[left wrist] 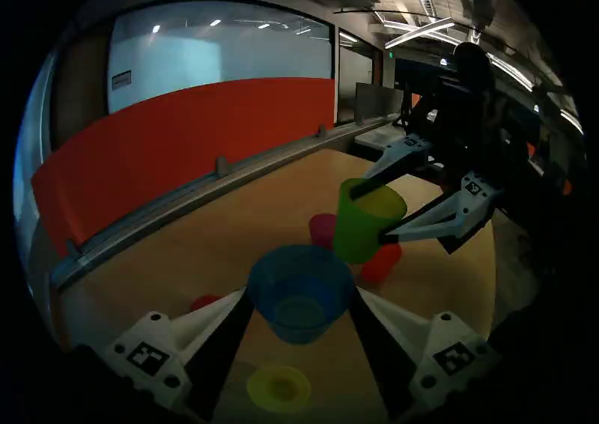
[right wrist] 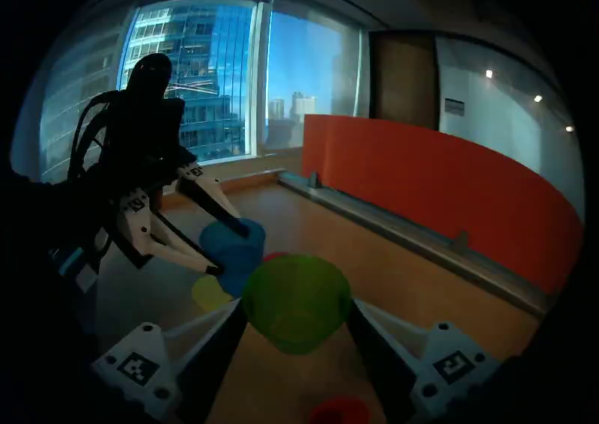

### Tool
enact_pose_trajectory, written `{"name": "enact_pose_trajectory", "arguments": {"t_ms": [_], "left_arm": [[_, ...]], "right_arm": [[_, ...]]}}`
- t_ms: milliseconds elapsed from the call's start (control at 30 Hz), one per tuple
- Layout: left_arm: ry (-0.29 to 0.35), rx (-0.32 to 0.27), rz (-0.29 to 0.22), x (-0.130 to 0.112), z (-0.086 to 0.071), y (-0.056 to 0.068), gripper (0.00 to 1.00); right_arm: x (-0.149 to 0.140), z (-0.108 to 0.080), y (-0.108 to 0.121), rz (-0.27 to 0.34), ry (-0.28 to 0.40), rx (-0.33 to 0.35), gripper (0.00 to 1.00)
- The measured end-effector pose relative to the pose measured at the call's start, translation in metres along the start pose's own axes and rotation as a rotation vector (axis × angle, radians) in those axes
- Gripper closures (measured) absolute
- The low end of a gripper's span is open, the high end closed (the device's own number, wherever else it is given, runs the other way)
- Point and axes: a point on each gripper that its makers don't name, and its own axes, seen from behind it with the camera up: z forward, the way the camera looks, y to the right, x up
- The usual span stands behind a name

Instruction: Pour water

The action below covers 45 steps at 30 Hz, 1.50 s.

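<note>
My left gripper (left wrist: 301, 309) is shut on a blue translucent cup (left wrist: 301, 291), held above the wooden table (left wrist: 224, 237). My right gripper (right wrist: 297, 313) is shut on a green translucent cup (right wrist: 296, 298). In the left gripper view the green cup (left wrist: 365, 218) hangs just beyond the blue one, with the right gripper (left wrist: 374, 213) on it. The right gripper view has the blue cup (right wrist: 233, 250) to the left, held by the left gripper (right wrist: 228, 250). Both cups look upright. Whether either holds water I cannot tell.
On the table lie a yellow cup (left wrist: 278, 387), a pink cup (left wrist: 323, 229), a red cup (left wrist: 380, 261) and a small red piece (left wrist: 203, 302). An orange wall panel (left wrist: 180, 135) with a metal rail runs along the table's far edge. Windows (right wrist: 195, 79) stand behind the left gripper.
</note>
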Motion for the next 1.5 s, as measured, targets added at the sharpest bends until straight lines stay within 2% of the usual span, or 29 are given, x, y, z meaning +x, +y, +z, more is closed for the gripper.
{"name": "enact_pose_trajectory", "arguments": {"t_ms": [767, 1067, 1500], "left_arm": [[0.176, 0.021, -0.032, 0.033, -0.025, -0.001, 0.14], [0.251, 0.029, -0.057, 0.042, -0.034, -0.001, 0.14], [0.341, 0.052, -0.054, 0.053, -0.041, -0.004, 0.14]], "right_arm": [[0.032, -0.018, -0.012, -0.006, 0.130, -0.018, 0.09], [0.046, -0.019, -0.015, -0.005, 0.180, -0.019, 0.09], [0.063, -0.017, -0.018, 0.004, 0.259, -0.009, 0.09]]}}
